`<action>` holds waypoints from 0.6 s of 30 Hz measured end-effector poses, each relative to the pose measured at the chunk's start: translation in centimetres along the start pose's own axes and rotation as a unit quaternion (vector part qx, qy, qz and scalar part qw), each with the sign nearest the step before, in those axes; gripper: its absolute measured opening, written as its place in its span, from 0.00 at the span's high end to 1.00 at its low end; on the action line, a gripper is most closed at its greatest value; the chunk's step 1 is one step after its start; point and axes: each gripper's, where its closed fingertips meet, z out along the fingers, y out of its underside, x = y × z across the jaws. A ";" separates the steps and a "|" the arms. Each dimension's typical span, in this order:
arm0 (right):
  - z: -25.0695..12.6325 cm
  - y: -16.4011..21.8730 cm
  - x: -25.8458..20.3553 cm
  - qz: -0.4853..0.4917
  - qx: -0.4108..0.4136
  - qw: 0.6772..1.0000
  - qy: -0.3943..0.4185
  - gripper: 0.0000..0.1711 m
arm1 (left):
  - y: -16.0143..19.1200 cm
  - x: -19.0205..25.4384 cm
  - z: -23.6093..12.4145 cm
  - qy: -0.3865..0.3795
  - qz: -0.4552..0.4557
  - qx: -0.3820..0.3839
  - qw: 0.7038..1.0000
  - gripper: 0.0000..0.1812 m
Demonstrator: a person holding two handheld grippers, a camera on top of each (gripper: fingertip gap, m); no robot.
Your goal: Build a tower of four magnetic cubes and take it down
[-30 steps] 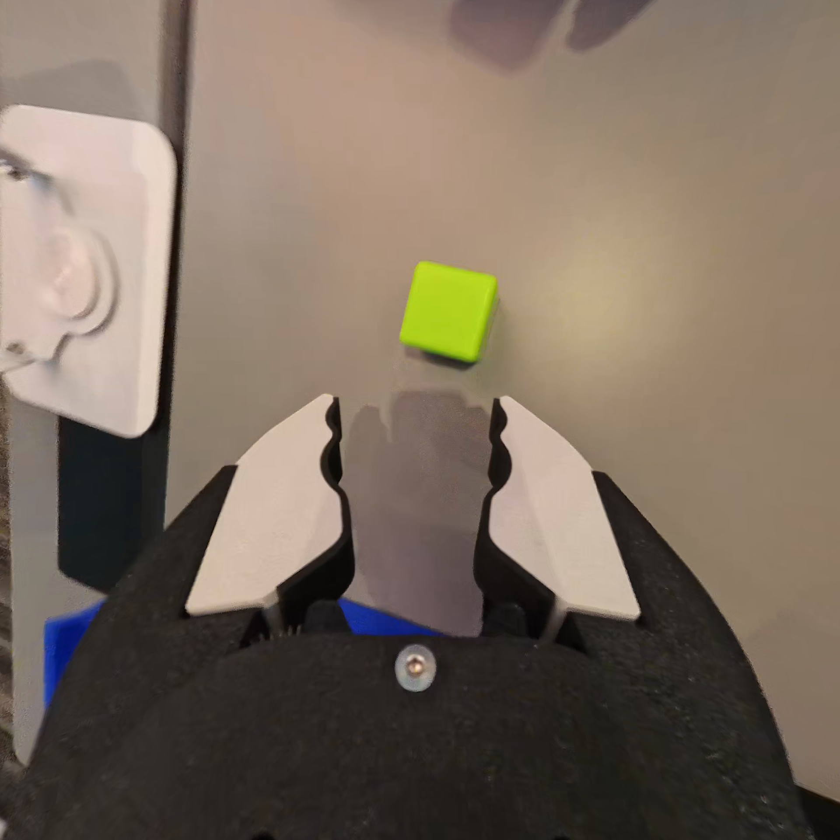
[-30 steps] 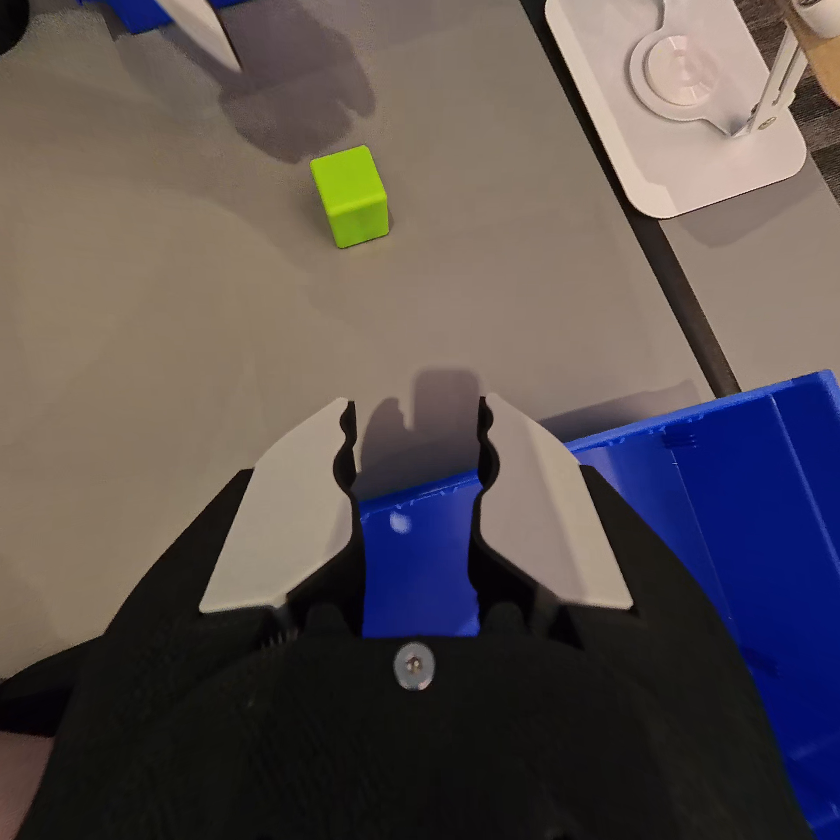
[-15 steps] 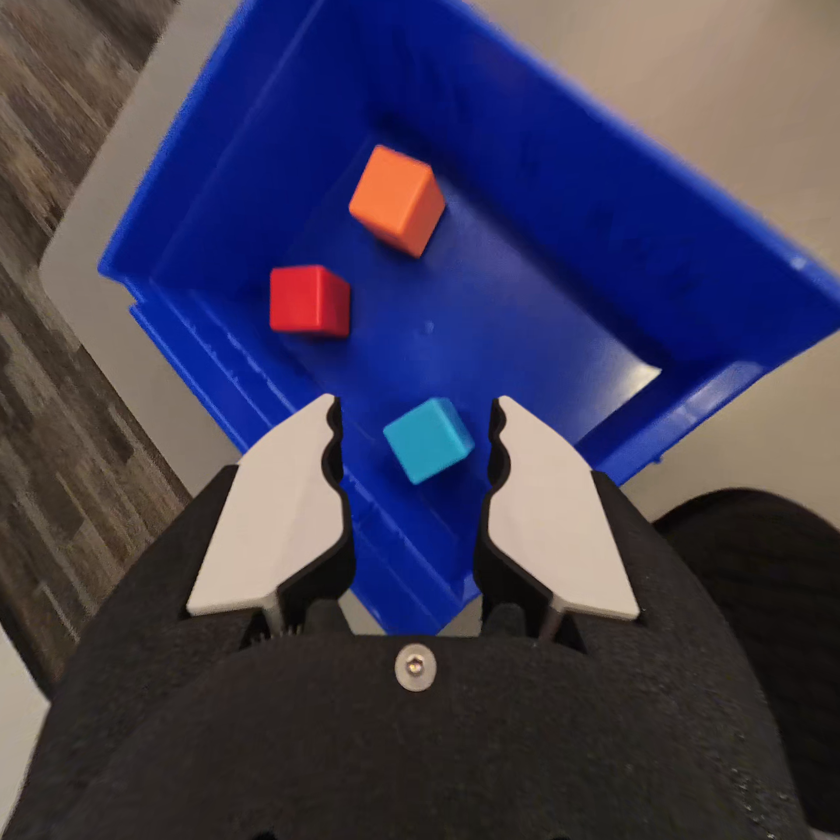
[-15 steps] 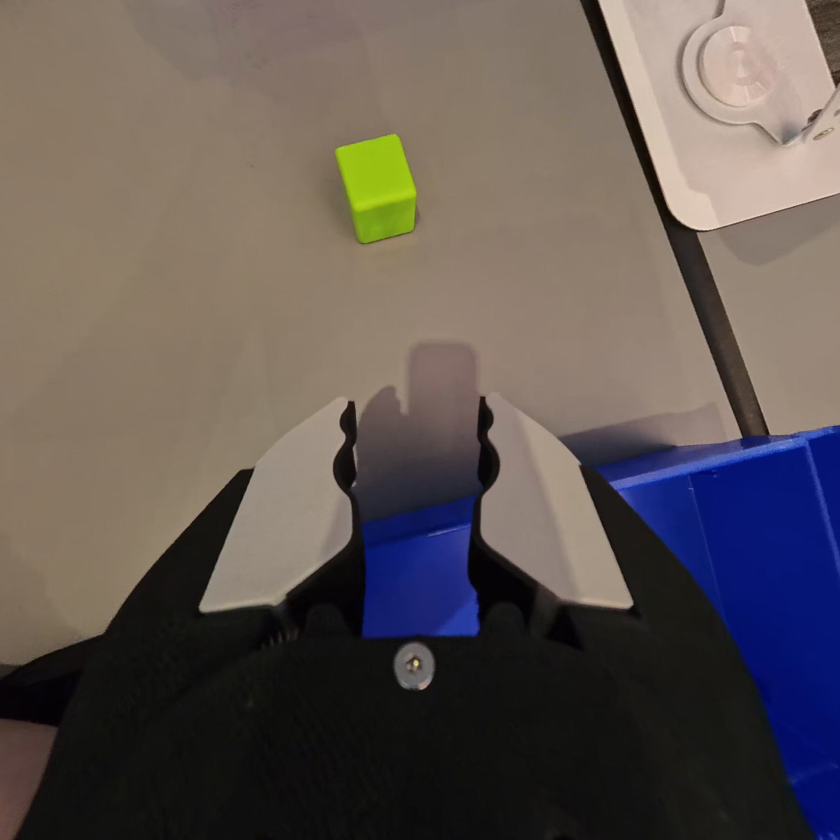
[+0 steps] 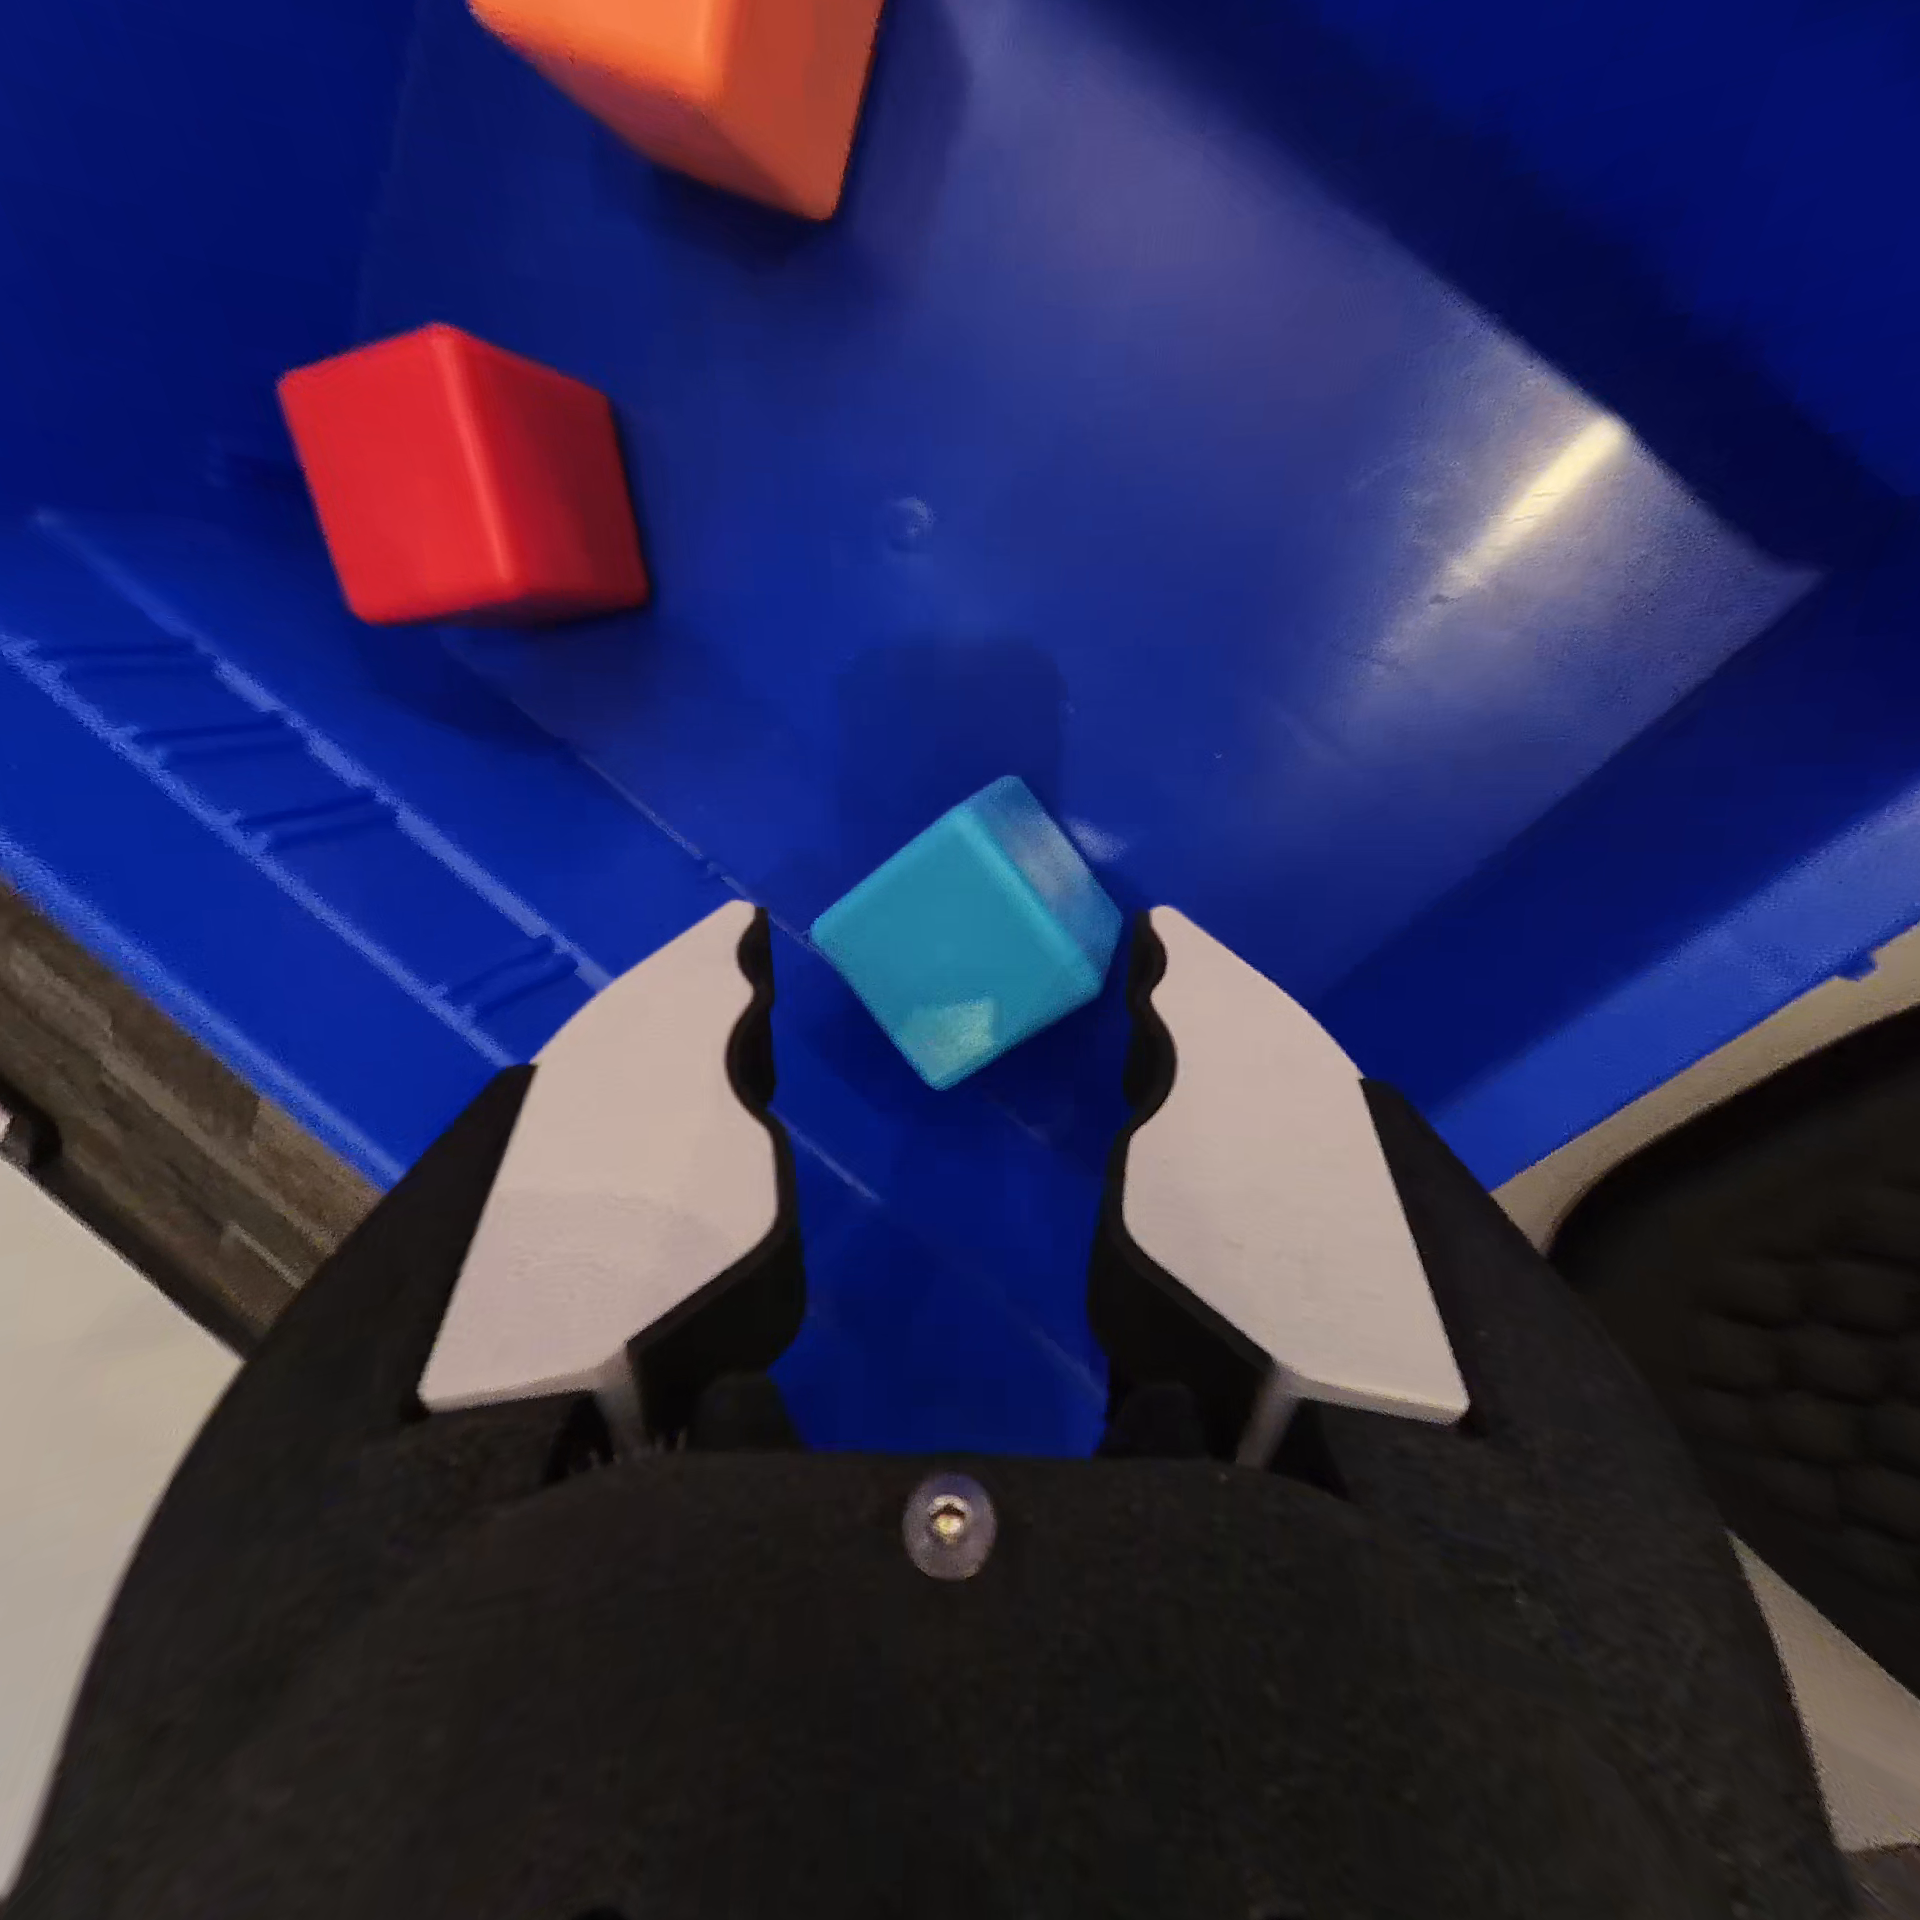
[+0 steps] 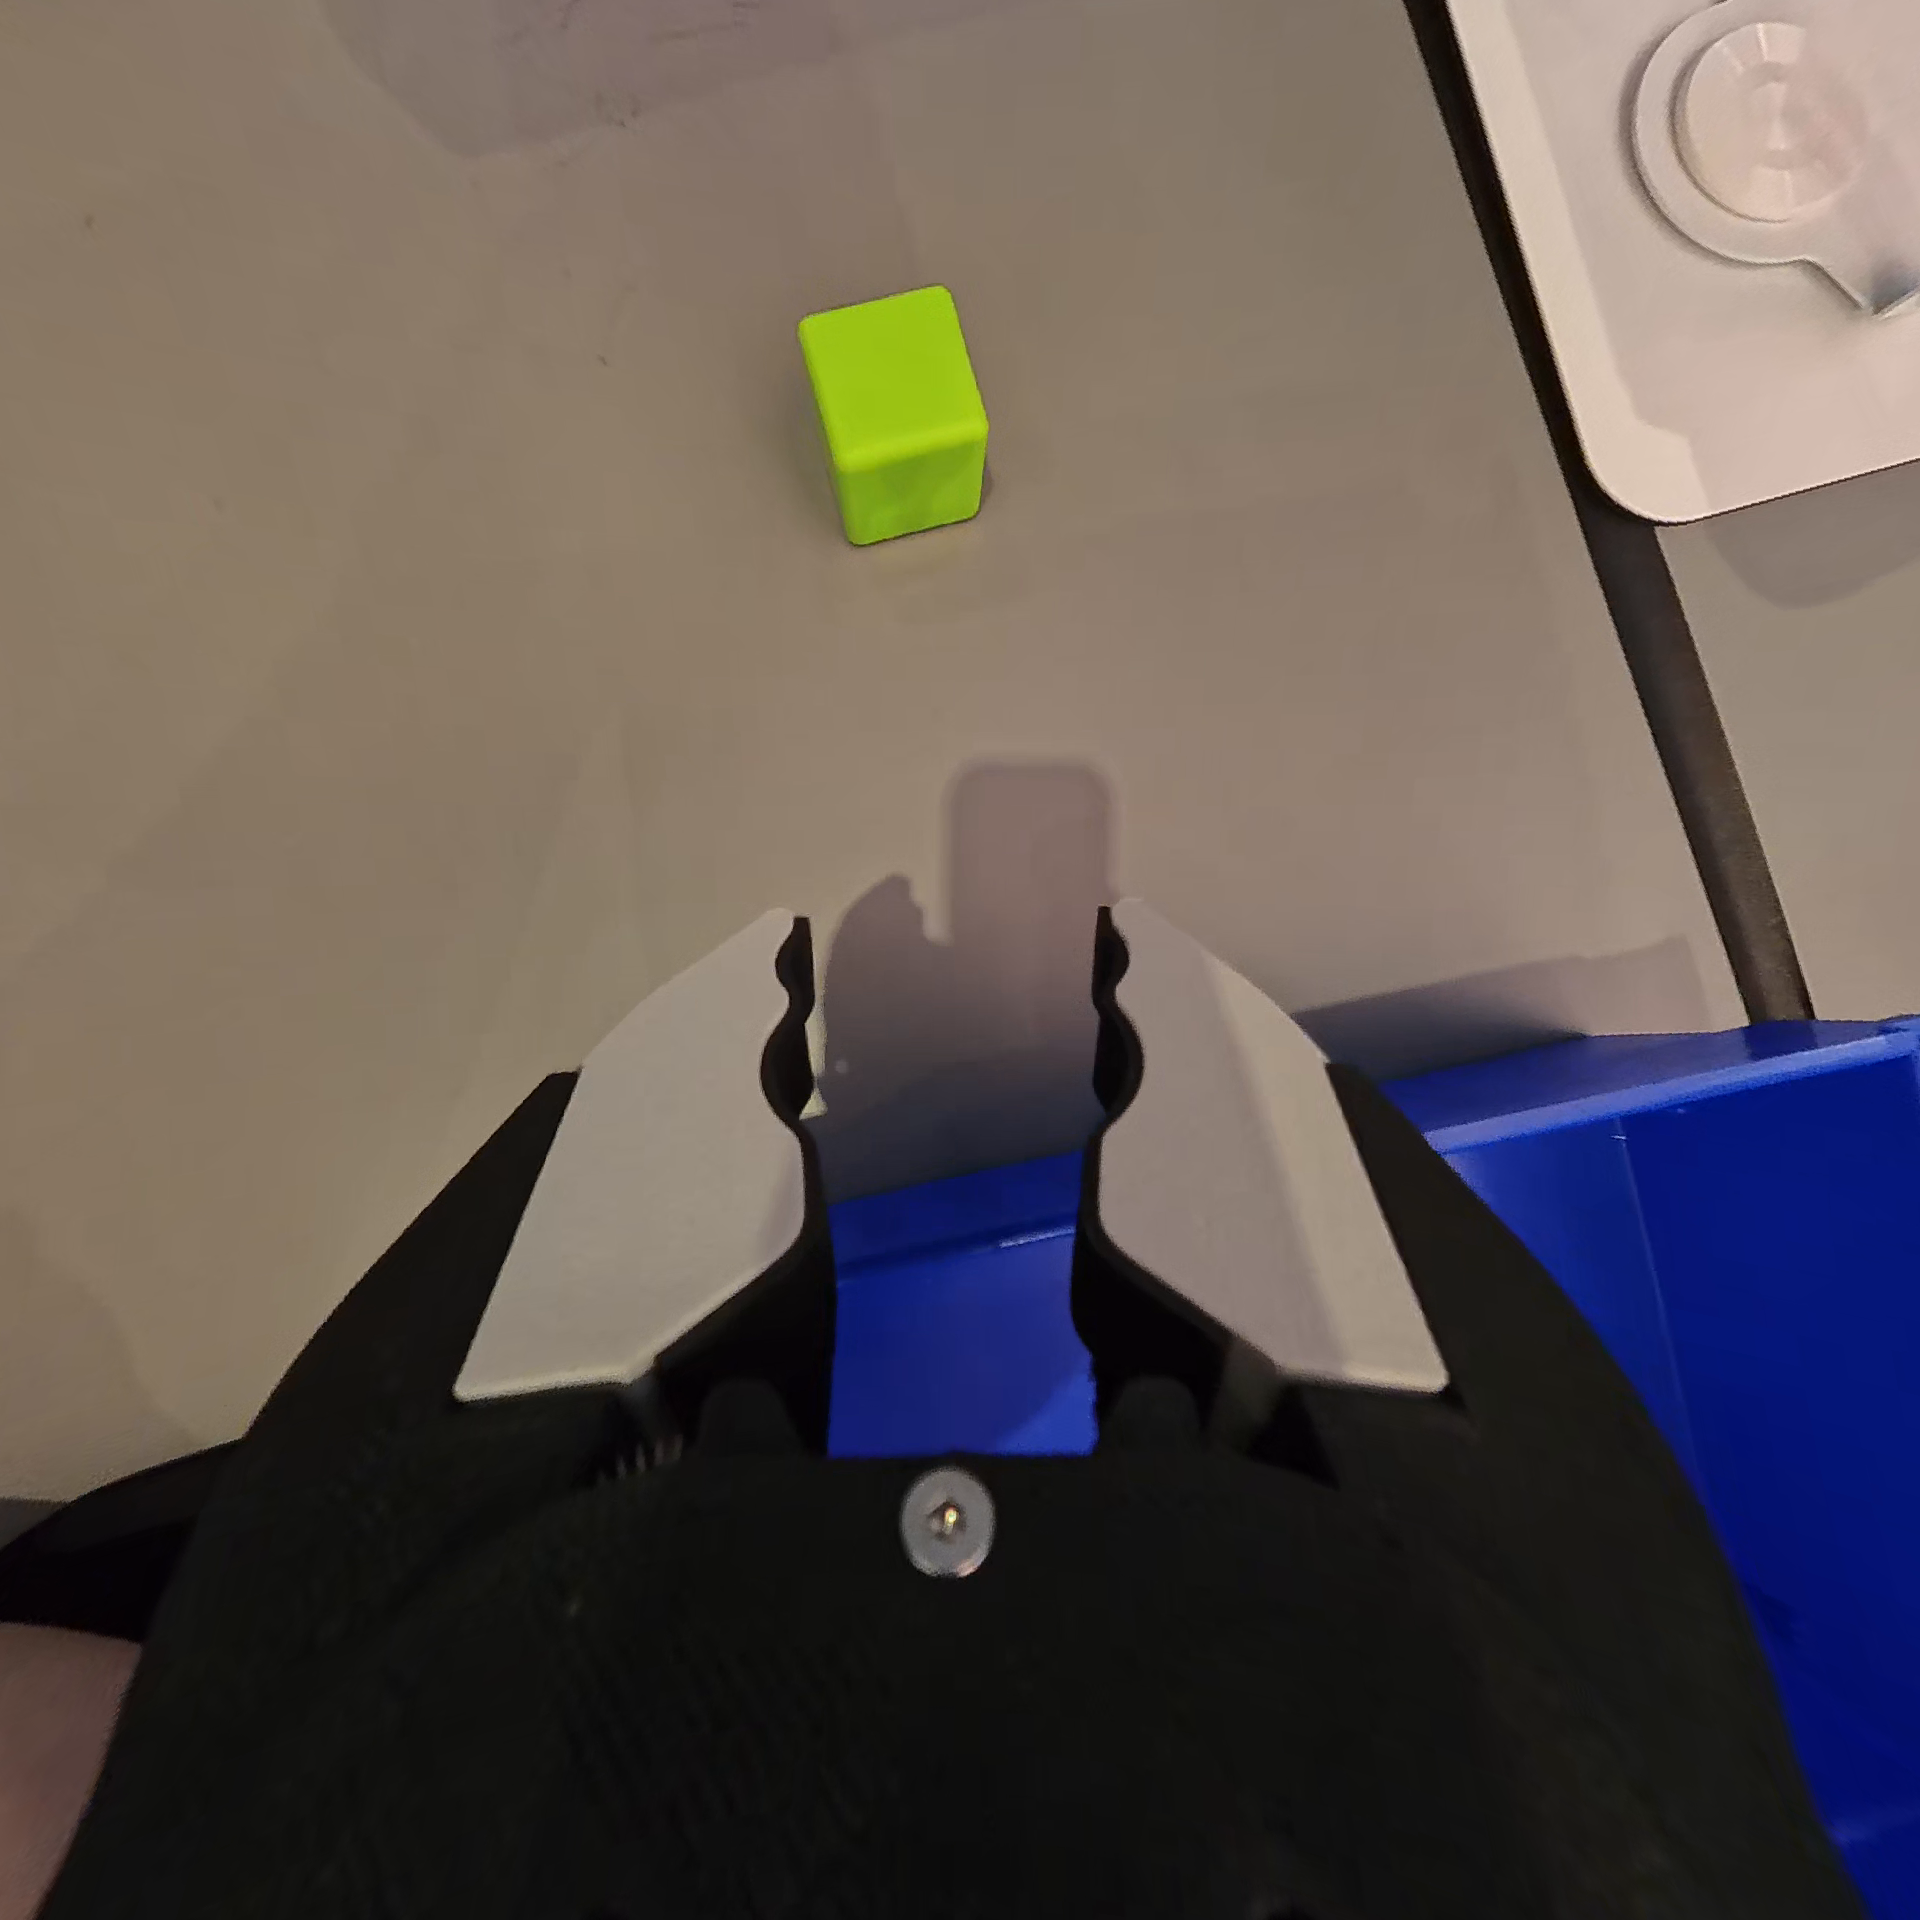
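Note:
In the left wrist view my left gripper (image 5: 948,925) is open and low inside a blue bin (image 5: 1299,436). A cyan cube (image 5: 961,935) sits between its fingertips, turned corner-on, and the jaws stand apart from it. A red cube (image 5: 457,478) lies on the bin floor to the upper left. An orange cube (image 5: 696,83) lies farther back, cut off by the top edge. In the right wrist view my right gripper (image 6: 951,925) is open and empty above the grey table. A lime green cube (image 6: 894,410) stands alone on the table ahead of it.
A second blue bin (image 6: 1662,1247) sits under and to the right of my right gripper. A white plate with a round fitting (image 6: 1714,260) lies at the far right beyond a dark gap (image 6: 1662,665) between tabletops. Dark floor (image 5: 156,1122) shows left of the first bin. Across from one pair of fingers to the other is roughly 50 centimetres.
My left gripper has swung from the green cube on the table over to the bin and dropped around the cyan cube. My right gripper has drifted slightly, still open.

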 end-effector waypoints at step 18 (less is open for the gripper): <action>0.7 0.6 -0.4 0.005 -0.016 1.000 -0.017 0.69 | 1.5 0.1 1.9 0.037 0.232 -0.127 0.964 0.68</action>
